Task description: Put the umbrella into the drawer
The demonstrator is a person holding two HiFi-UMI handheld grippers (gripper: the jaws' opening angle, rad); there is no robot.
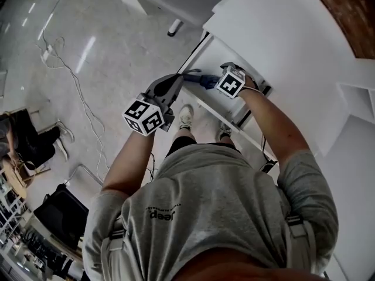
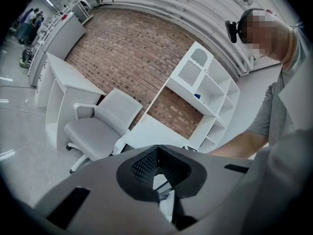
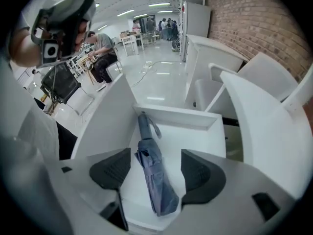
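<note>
Lying lengthwise on the floor of the open white drawer, the folded blue-grey umbrella had its handle and wrist strap toward the drawer's far wall and its bunched canopy nearer the camera. The right gripper hung above it, pointing steeply down. Its jaws stood wide apart, and its black pads framed the umbrella on either side without touching it, so it was released and held nothing. From the head view, the drawer stood pulled out from under the white desk, with the person's shoes on the floor just beside it. The left gripper was held out to the left of the drawer, over the floor. Its pads were clenched tip to tip with nothing between them, and it pointed roughly level toward a white office chair and a brick wall.
</note>
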